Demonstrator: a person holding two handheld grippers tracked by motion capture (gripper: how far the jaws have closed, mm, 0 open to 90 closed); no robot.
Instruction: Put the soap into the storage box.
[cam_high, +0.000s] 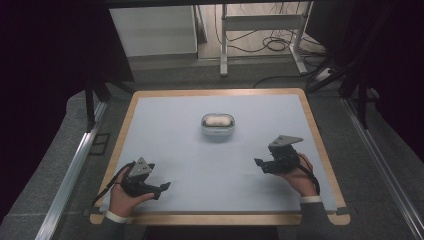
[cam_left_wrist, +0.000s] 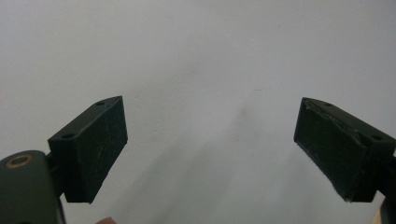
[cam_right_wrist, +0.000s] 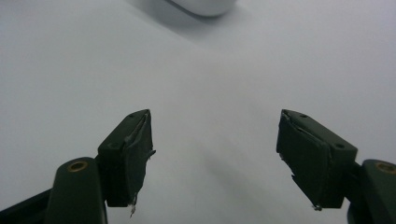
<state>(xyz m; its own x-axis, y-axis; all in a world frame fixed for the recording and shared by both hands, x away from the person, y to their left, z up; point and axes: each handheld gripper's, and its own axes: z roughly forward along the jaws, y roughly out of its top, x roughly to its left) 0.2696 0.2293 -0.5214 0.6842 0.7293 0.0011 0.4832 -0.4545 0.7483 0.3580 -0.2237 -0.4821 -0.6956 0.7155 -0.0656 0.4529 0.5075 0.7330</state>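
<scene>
High view: pale desk (cam_high: 180, 125) with a wooden rim, a white case (cam_high: 218, 124) lying alone at mid-desk toward the far edge, wide bare surface all round it. Left tongs (cam_high: 164, 187) low near the front-left corner, held in the left hand (cam_high: 122, 195), pointing right, well apart from the case. Right tongs (cam_high: 258, 163) at front right, held in the right hand (cam_high: 300, 177), pointing left, near the right rim, also well apart from the case. Left gripper view: left tongs (cam_left_wrist: 210, 149) spread wide, nothing between, bare desk (cam_left_wrist: 201, 56) beyond. Right gripper view: right tongs (cam_right_wrist: 215, 158) spread too, gripping nothing, with the rounded edge of the case (cam_right_wrist: 205, 5) at the top border, some way ahead and apart from the pads (cam_right_wrist: 135, 158).
</scene>
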